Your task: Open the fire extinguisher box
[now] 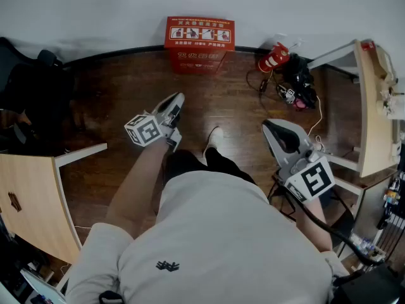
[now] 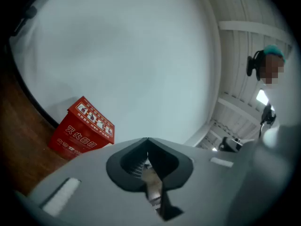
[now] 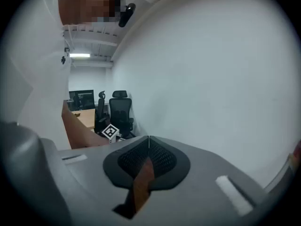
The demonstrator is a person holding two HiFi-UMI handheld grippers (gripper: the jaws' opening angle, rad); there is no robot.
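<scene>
The red fire extinguisher box (image 1: 199,43) stands closed on the wooden floor against the white wall, with white pictograms on its lid. In the left gripper view the box (image 2: 84,128) appears low at the left, well beyond the jaws. My left gripper (image 1: 179,100) hangs above the floor, short of the box, pointing toward it; its jaws are shut with nothing between them (image 2: 147,141). My right gripper (image 1: 270,125) is held lower at the right, also shut and empty (image 3: 148,138), aimed at the bare wall.
A red fire extinguisher (image 1: 273,58) lies by the wall to the box's right, beside a tangle of cables (image 1: 297,88). Wooden desks flank me at the left (image 1: 31,195) and right (image 1: 373,106). A black office chair (image 1: 25,87) is at the left. My shoe (image 1: 213,138) is on the floor.
</scene>
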